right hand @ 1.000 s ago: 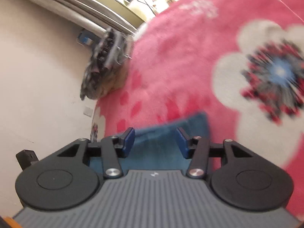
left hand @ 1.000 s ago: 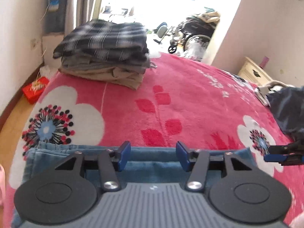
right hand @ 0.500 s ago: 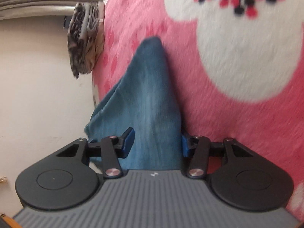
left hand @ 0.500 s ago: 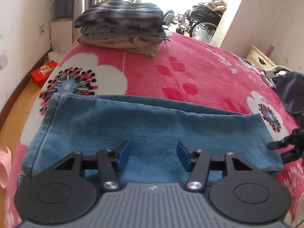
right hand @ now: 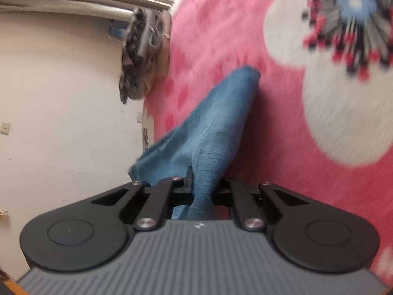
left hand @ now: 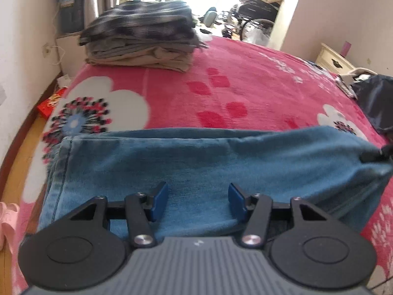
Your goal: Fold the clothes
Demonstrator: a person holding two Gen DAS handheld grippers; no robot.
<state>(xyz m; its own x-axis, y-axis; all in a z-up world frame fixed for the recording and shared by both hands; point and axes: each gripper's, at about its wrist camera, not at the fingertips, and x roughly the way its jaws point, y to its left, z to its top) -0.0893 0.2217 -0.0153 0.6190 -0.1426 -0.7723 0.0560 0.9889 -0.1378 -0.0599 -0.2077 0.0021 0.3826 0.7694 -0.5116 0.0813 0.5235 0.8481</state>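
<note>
My right tongs (right hand: 201, 184) are clamped on a bunched end of the folded blue denim garment (left hand: 196, 169). My left tongs (left hand: 198, 202) stand apart over its near edge, the garment stretching across the pink flowered bed blanket (left hand: 245, 78) ahead of them.

Blue denim jeans (left hand: 196, 162), pink floral blanket (left hand: 258, 86), dark plaid shirt (left hand: 145, 24)

no readable text, labels or numbers anywhere
</note>
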